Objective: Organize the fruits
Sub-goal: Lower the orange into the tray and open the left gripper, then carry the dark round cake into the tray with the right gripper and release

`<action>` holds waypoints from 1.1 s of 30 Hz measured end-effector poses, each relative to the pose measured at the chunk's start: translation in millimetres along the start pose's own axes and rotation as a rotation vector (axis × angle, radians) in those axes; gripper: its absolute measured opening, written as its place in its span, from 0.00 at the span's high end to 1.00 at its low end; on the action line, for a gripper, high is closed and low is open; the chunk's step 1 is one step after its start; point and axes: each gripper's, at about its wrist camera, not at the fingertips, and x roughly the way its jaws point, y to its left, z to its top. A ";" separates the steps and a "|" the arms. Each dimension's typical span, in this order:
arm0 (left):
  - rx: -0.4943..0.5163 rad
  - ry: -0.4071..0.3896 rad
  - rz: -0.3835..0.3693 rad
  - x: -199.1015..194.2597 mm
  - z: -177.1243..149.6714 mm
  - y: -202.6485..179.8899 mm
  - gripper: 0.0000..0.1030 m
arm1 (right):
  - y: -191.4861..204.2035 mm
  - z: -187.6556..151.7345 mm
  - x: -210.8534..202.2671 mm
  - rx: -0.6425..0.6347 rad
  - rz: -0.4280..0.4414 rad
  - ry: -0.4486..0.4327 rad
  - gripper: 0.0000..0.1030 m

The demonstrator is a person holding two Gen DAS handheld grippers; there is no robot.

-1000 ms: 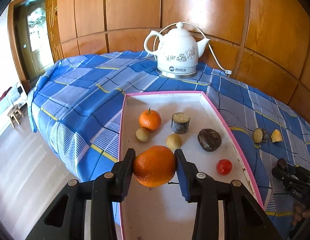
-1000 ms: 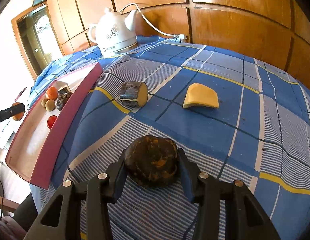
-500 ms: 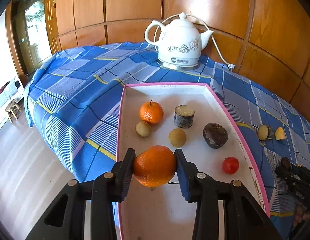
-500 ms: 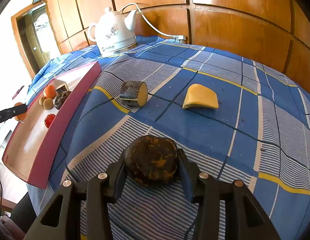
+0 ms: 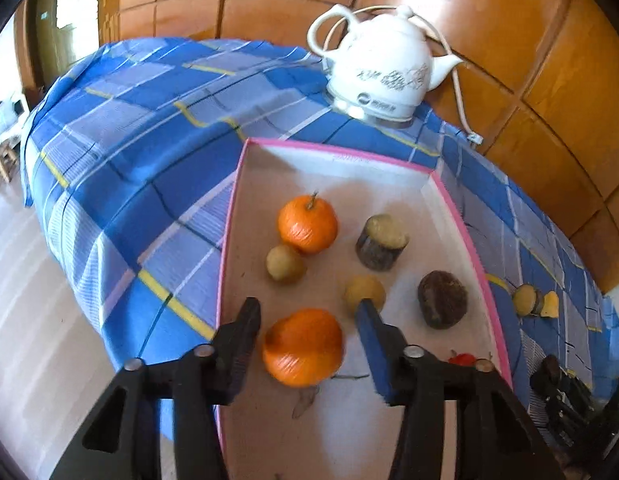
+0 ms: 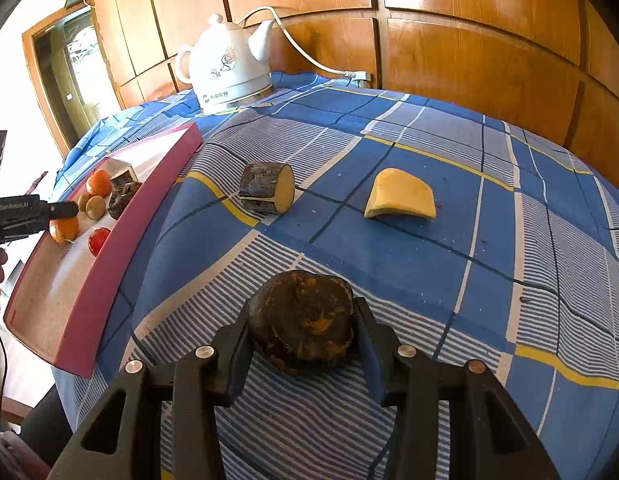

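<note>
A large orange (image 5: 303,346) lies on the floor of the pink-rimmed tray (image 5: 228,240), between the fingers of my left gripper (image 5: 307,307). Its jaws are opening, and a gap shows on each side of the fruit. The right wrist view shows the same orange (image 6: 63,229) under that gripper's tip, near the tray's front end. My right gripper (image 6: 303,314) is shut on a dark brown, rough lump of fruit (image 6: 303,326) that rests on the blue checked cloth (image 6: 389,248).
The tray also holds a smaller orange (image 5: 307,224), two small yellowish fruits, a cut stub (image 5: 380,242), a dark lump (image 5: 442,299) and a small red fruit (image 6: 98,240). On the cloth lie a dark-skinned cut piece (image 6: 266,193) and a yellow wedge (image 6: 401,194). A white kettle (image 6: 225,68) stands at the back.
My left gripper came down over the tray and its jaws parted, letting go of the large orange, which now lies on the tray floor. The right gripper kept still.
</note>
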 end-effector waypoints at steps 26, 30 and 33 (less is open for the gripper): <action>0.111 -0.296 0.208 -81.0 -22.8 -38.6 0.03 | -0.1 -1.4 -1.2 -0.003 -0.004 -0.013 0.54; 0.129 -0.321 0.230 -88.8 -23.6 -44.3 0.03 | 0.8 -0.9 -0.6 -0.005 -0.011 -0.013 0.54; 0.154 -0.336 0.242 -92.9 -25.3 -49.3 0.03 | 1.3 -0.4 -0.2 -0.007 -0.015 -0.011 0.54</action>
